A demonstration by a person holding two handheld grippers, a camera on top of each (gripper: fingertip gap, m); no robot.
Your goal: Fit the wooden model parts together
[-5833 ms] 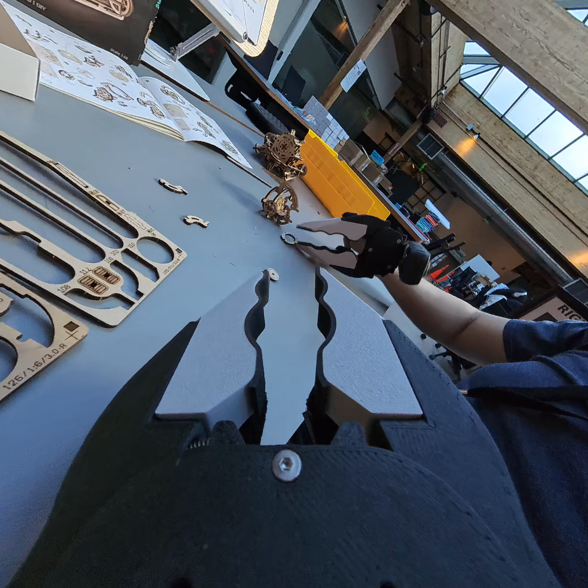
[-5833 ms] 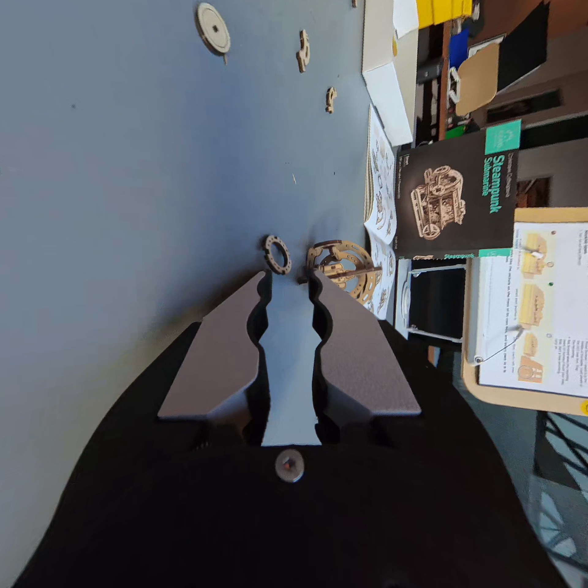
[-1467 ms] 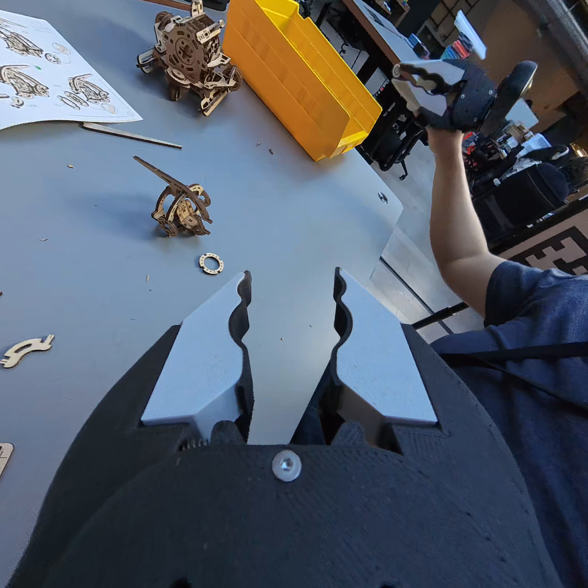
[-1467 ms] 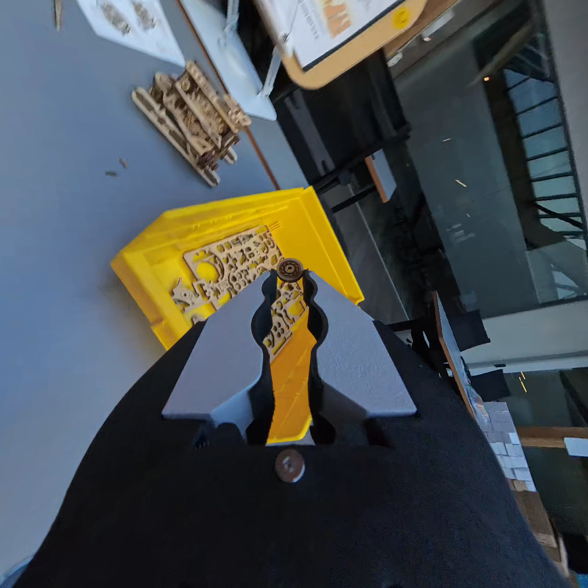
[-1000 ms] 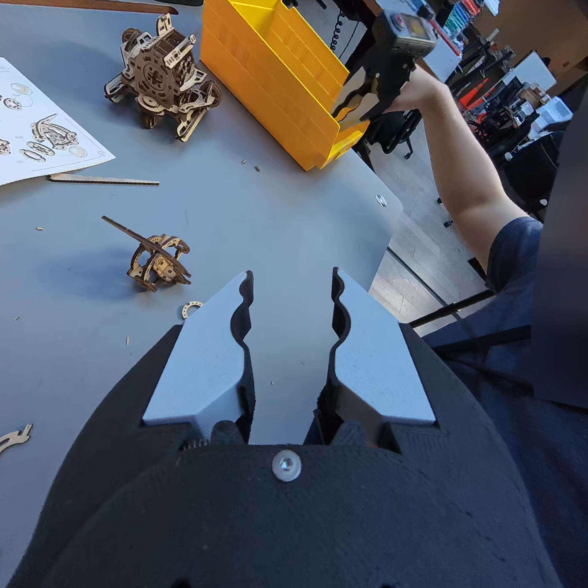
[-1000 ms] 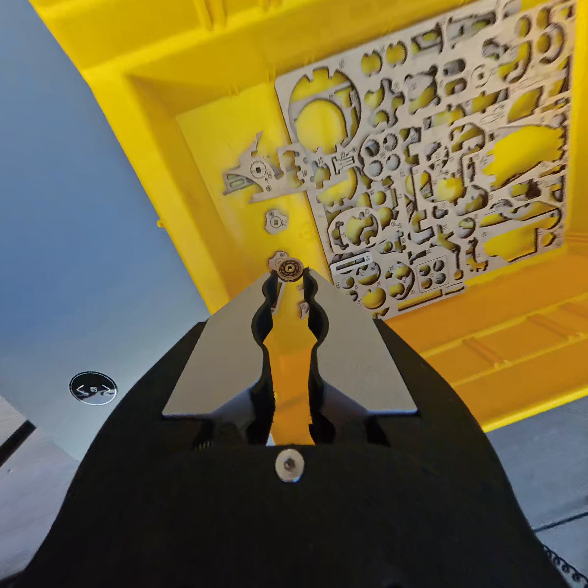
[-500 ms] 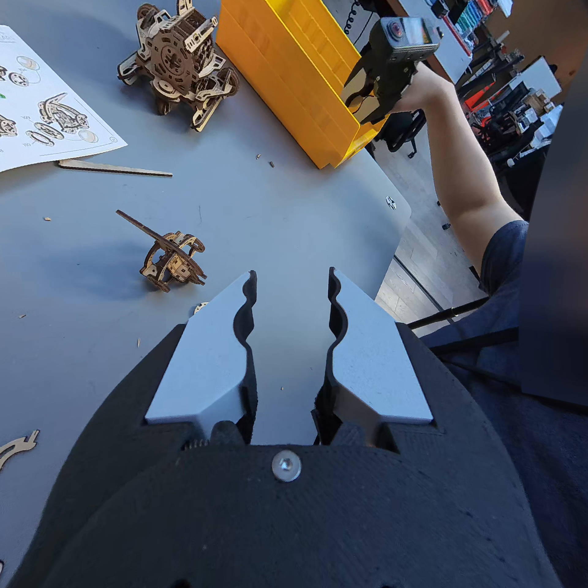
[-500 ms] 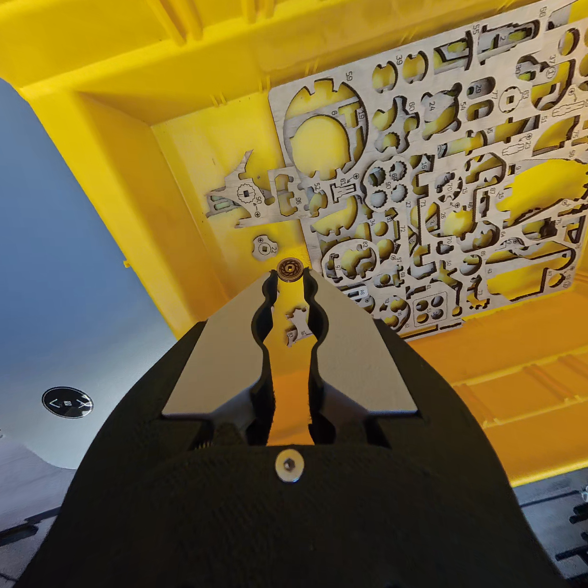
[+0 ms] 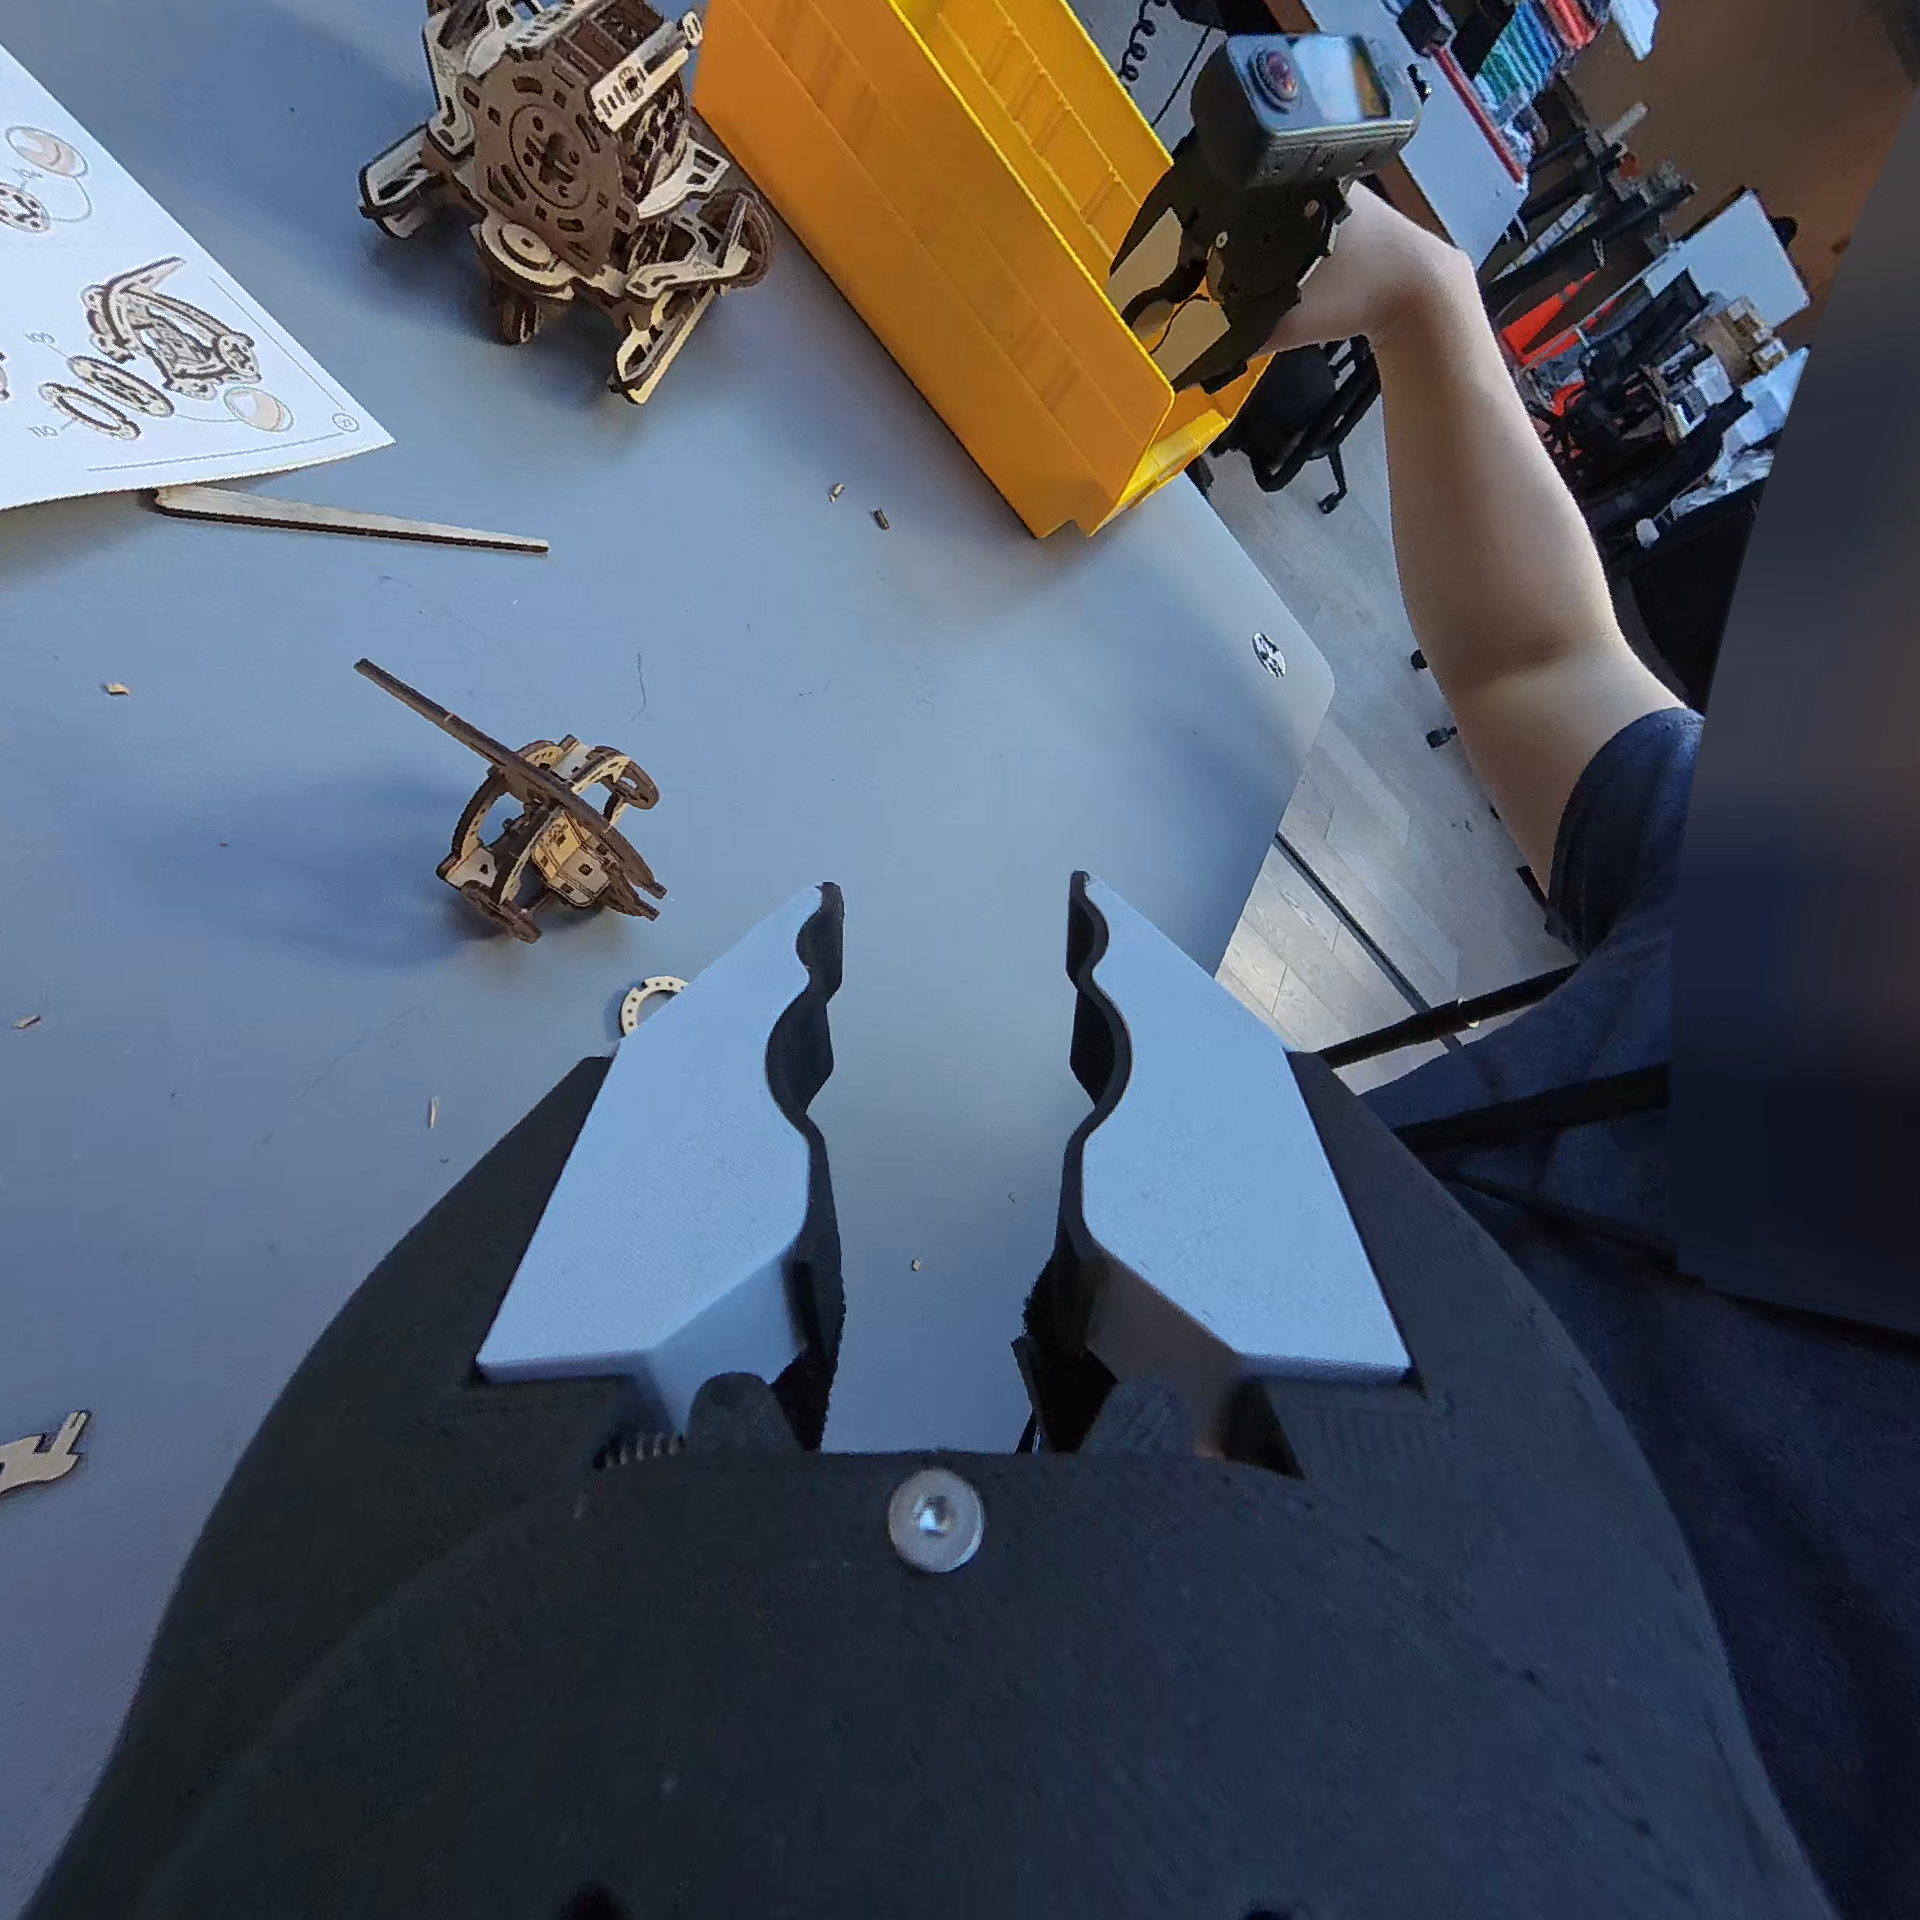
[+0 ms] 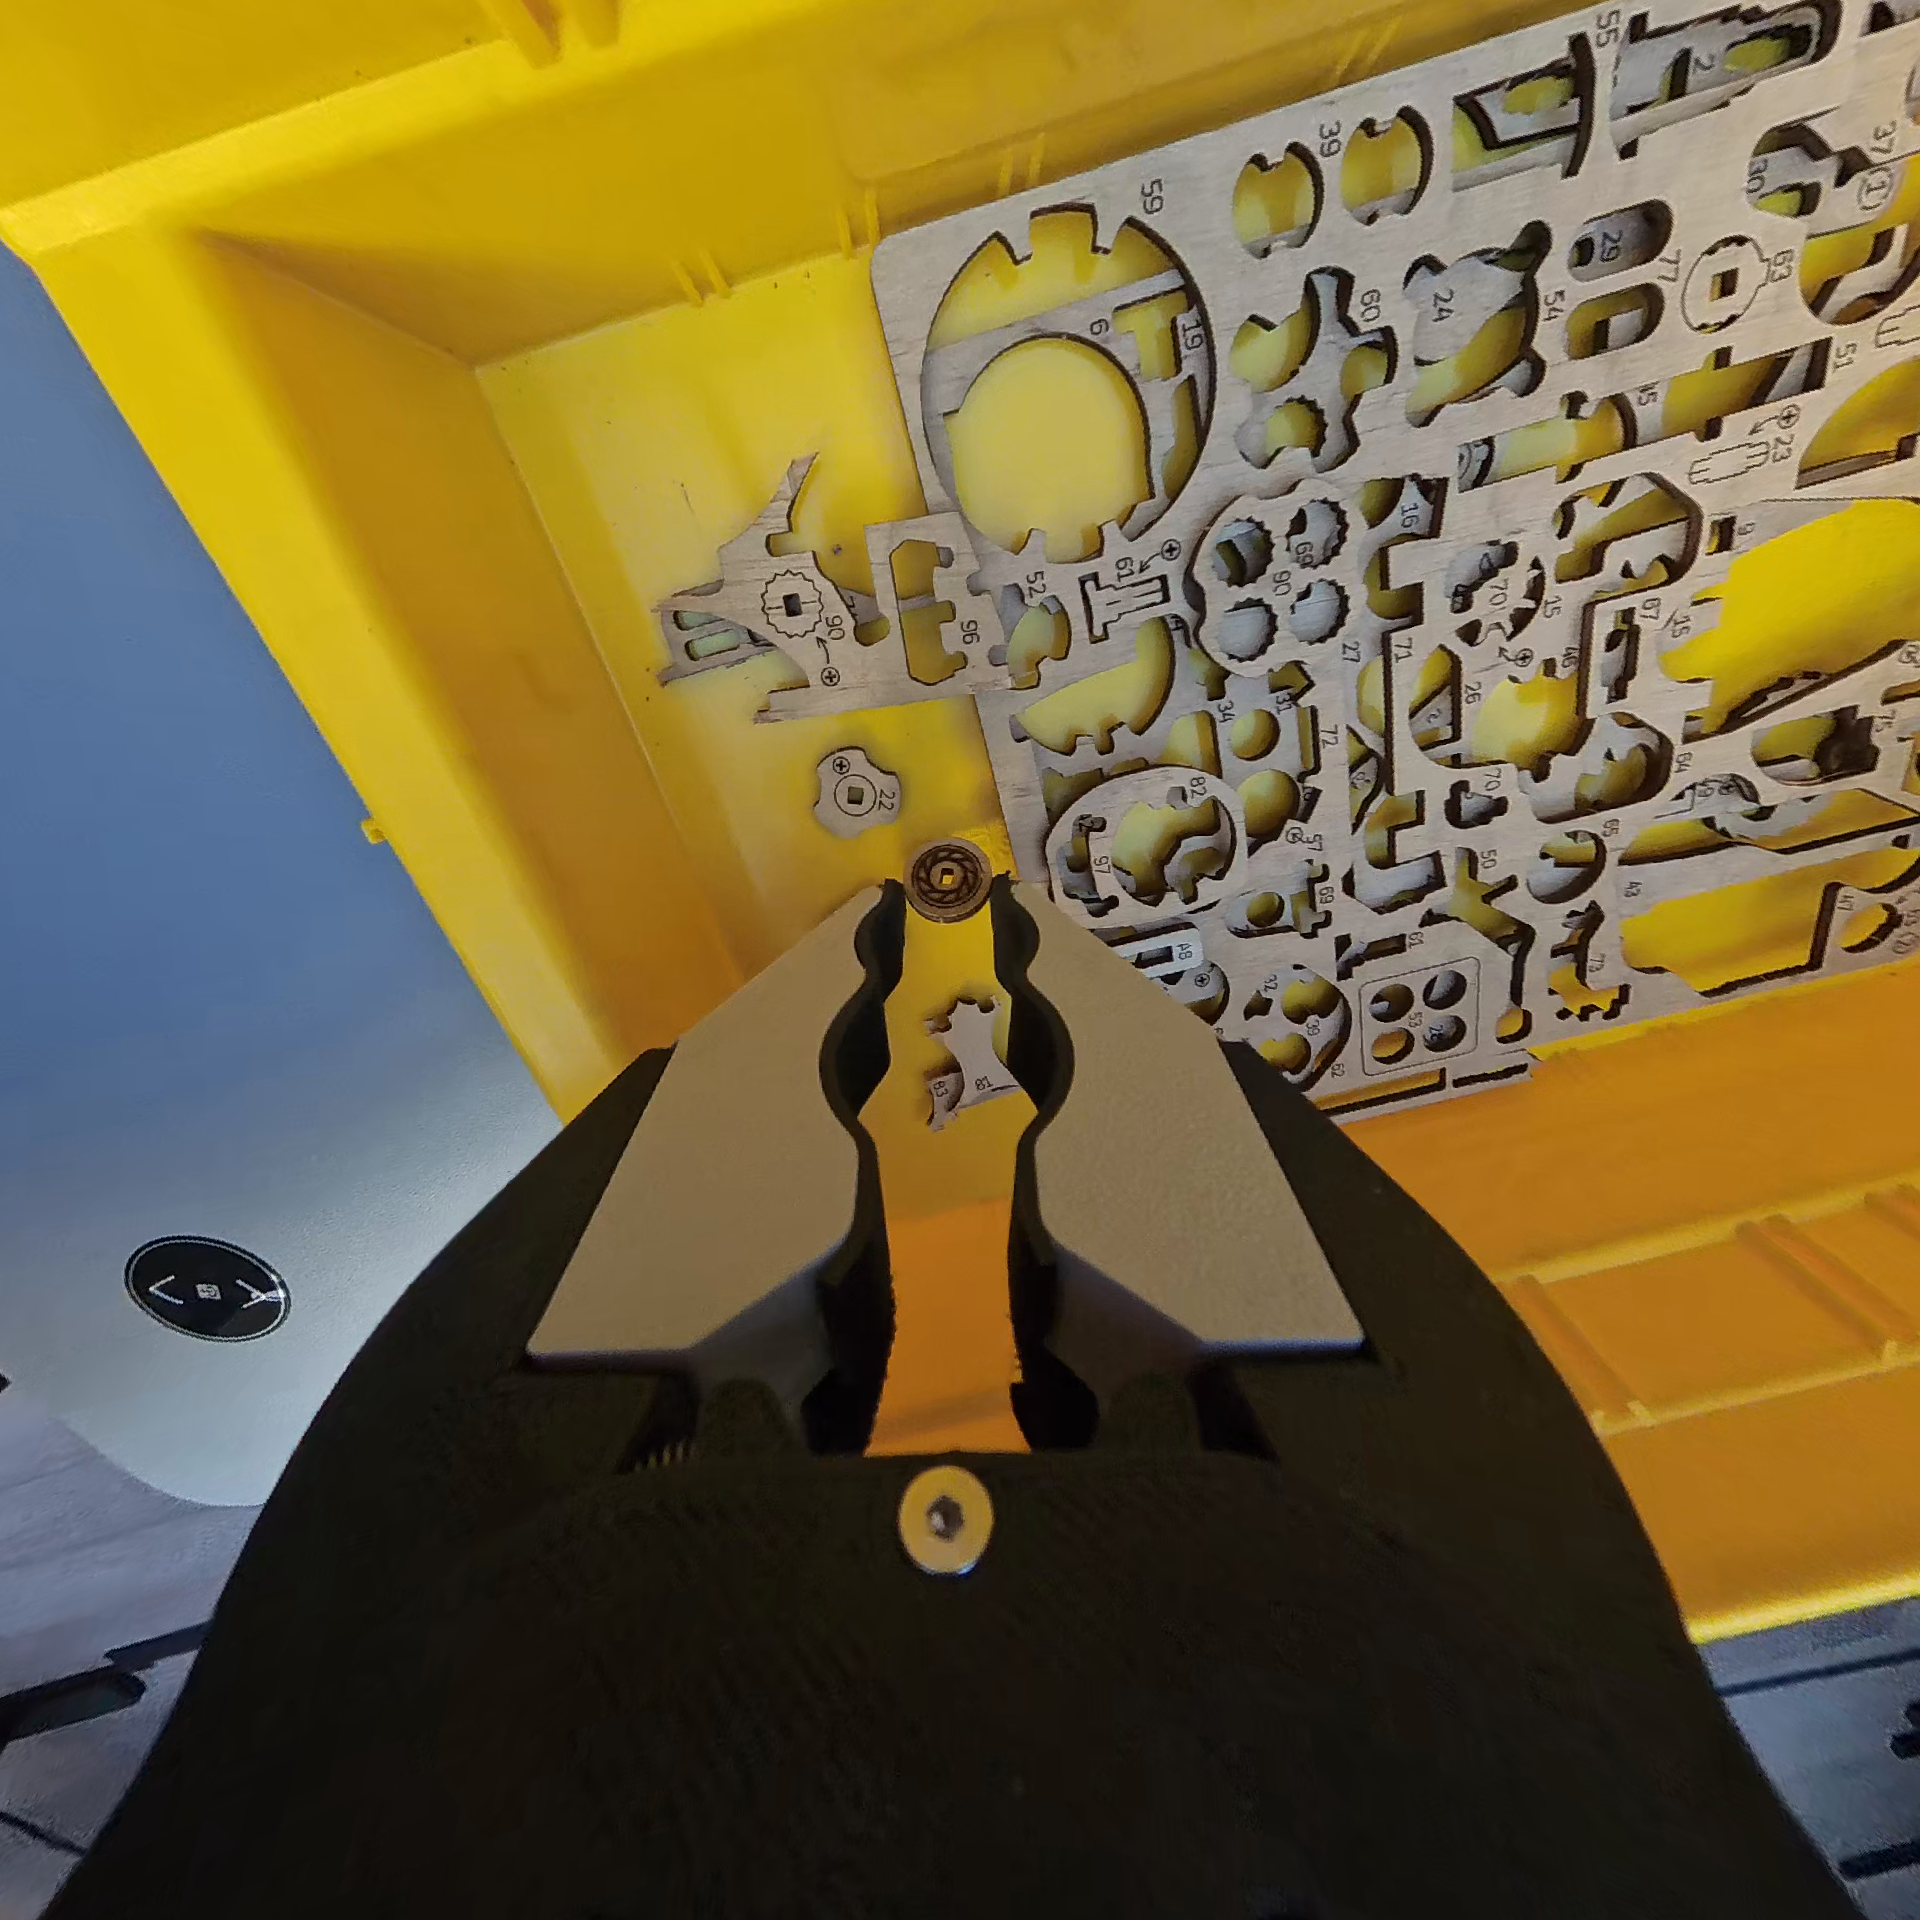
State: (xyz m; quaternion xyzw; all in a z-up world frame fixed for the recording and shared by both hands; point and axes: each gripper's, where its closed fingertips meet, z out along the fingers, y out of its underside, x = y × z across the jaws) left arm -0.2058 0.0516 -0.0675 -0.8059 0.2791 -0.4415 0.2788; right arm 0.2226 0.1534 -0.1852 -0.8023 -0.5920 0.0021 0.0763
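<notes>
My right gripper (image 10: 945,883) is shut on a small round wooden disc (image 10: 945,881), held at the fingertips over the inside of a yellow bin (image 10: 416,520). A punched-out wooden parts sheet (image 10: 1455,623) lies on the bin floor. In the left wrist view the right gripper (image 9: 1174,301) points down at the bin's near end (image 9: 935,239). My left gripper (image 9: 951,894) is open and empty above the grey table (image 9: 935,675). A small wooden sub-assembly with a stick (image 9: 551,831) stands left of it. A thin wooden ring (image 9: 649,1000) lies by the left finger.
A larger assembled wooden model (image 9: 571,177) stands beside the bin. An instruction sheet (image 9: 125,343) and a thin wooden strip (image 9: 343,525) lie at the left. Loose offcuts (image 10: 857,795) lie in the bin. The table's rounded corner (image 9: 1299,675) is right of my left gripper. Left tips to right tips: about 45 cm. From either gripper's tips it is about 30 cm to the larger assembled wooden model (image 9: 571,177).
The right gripper took the disc off the table, carried it over the yellow bin and has come a little closer to the bin floor. The left gripper stays open and has barely shifted.
</notes>
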